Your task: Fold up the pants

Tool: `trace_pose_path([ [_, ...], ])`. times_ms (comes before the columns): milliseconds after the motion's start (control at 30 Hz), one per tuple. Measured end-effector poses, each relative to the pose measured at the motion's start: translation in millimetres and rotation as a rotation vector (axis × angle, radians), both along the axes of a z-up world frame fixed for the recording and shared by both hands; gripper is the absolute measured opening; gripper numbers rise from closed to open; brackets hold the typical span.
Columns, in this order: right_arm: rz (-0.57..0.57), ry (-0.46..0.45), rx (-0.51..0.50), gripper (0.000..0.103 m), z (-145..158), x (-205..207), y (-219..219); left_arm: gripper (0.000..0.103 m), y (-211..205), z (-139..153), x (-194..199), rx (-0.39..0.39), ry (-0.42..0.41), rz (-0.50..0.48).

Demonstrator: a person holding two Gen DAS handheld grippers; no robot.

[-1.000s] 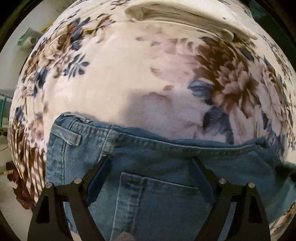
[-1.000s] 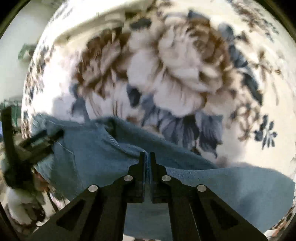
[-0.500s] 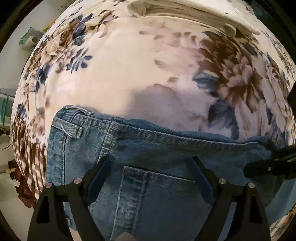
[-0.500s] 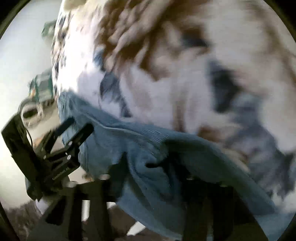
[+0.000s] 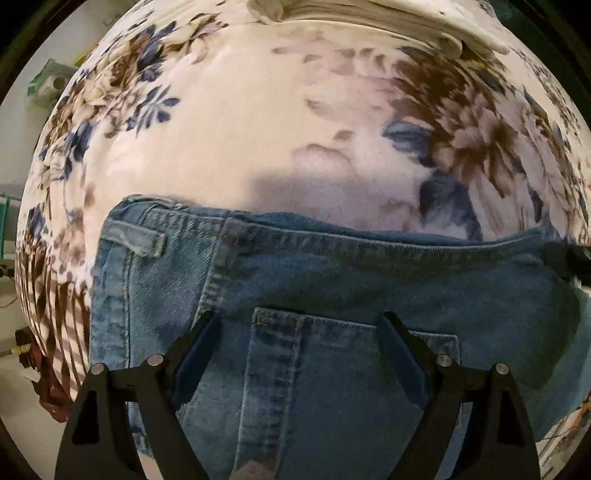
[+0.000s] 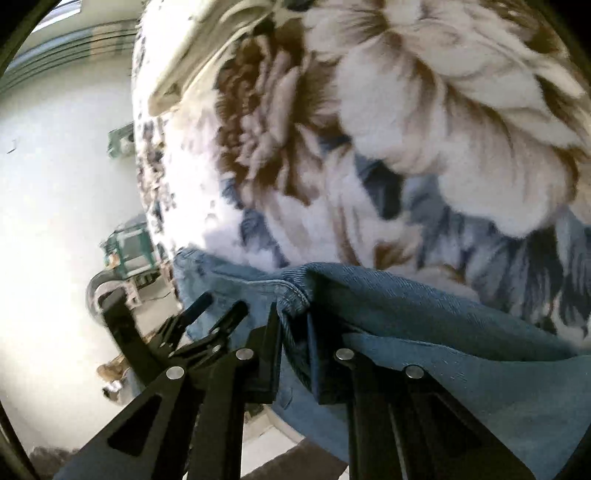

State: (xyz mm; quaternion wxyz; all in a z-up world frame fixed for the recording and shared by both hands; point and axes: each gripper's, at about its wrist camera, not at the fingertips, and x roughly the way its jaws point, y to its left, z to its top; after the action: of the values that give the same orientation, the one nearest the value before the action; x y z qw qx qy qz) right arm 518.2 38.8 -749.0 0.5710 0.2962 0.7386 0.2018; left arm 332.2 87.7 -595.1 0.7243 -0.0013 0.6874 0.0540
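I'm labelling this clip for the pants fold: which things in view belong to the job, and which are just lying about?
Job:
- jeans
- right hand-held gripper, shut on a bunched fold of the jeans
- left hand-held gripper, open above the back pocket

Lying about:
- floral blanket
- folded cream cloth
- green box

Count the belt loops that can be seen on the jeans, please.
1. A single belt loop lies on the waistband near the left corner of the jeans, in the left wrist view. Others may be hidden.

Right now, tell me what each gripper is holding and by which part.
The right gripper is shut on the jeans, pinching a bunched fold at their top edge. The left gripper is open above the back pocket, holding nothing.
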Motion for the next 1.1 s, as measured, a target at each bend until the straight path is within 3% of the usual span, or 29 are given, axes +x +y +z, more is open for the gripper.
trace_pose_path([
  [33,-0.071,-0.042,-0.053,0.006,7,7,-18,0.087,4,6,-1,0.001,-0.009,0.009],
  [100,-0.129,-0.062,-0.058,0.007,14,10,-31,0.087,9,15,-2,-0.004,-0.025,0.028],
  [167,-0.038,-0.085,-0.107,0.011,26,13,-39,0.087,16,23,-4,-0.014,-0.042,0.047],
  [200,0.02,-0.086,-0.146,0.025,30,10,-36,0.087,17,26,-5,-0.016,-0.047,0.054],
  [233,0.097,-0.082,-0.217,0.046,33,6,-34,0.087,19,30,-6,-0.027,-0.059,0.065],
  [300,0.227,-0.095,-0.346,0.06,37,-6,-32,0.087,17,33,-7,-0.037,-0.067,0.073],
  [333,0.301,-0.085,-0.41,0.06,35,-14,-33,0.087,15,35,-6,-0.042,-0.069,0.074],
  [400,0.376,-0.06,-0.446,0.06,28,-27,-33,0.087,3,39,-2,-0.057,-0.071,0.063],
  [467,0.418,-0.079,-0.494,0.049,23,-37,-30,0.087,-15,39,1,-0.061,-0.07,0.044],
  [500,0.425,-0.087,-0.514,0.008,21,-39,-31,0.087,-19,38,2,-0.062,-0.07,0.038],
  [533,0.408,-0.083,-0.527,0.0,19,-40,-35,0.087,-29,38,2,-0.062,-0.07,0.025],
  [667,0.152,-0.141,-0.611,0.0,35,-29,-81,0.087,-48,41,1,-0.033,-0.084,0.005],
  [767,0.059,-0.063,-0.416,0.002,39,-27,-114,0.087,-37,44,-5,0.0,-0.103,0.032],
  [800,0.062,-0.057,-0.379,0.006,44,-30,-117,0.087,-31,47,-8,0.009,-0.112,0.049],
  [867,0.073,-0.066,-0.404,0.033,60,-44,-111,0.087,-5,54,-21,0.028,-0.122,0.114],
  [900,0.032,-0.065,-0.42,0.054,69,-56,-112,0.087,8,57,-27,0.036,-0.126,0.145],
  [933,-0.024,-0.042,-0.407,0.064,74,-70,-113,0.087,23,62,-37,0.043,-0.124,0.183],
  [1033,-0.175,0.07,-0.307,0.064,69,-137,-93,0.087,64,68,-65,0.062,-0.1,0.307],
  [1100,-0.24,0.123,-0.291,0.064,62,-183,-61,0.087,86,64,-81,0.073,-0.063,0.385],
])
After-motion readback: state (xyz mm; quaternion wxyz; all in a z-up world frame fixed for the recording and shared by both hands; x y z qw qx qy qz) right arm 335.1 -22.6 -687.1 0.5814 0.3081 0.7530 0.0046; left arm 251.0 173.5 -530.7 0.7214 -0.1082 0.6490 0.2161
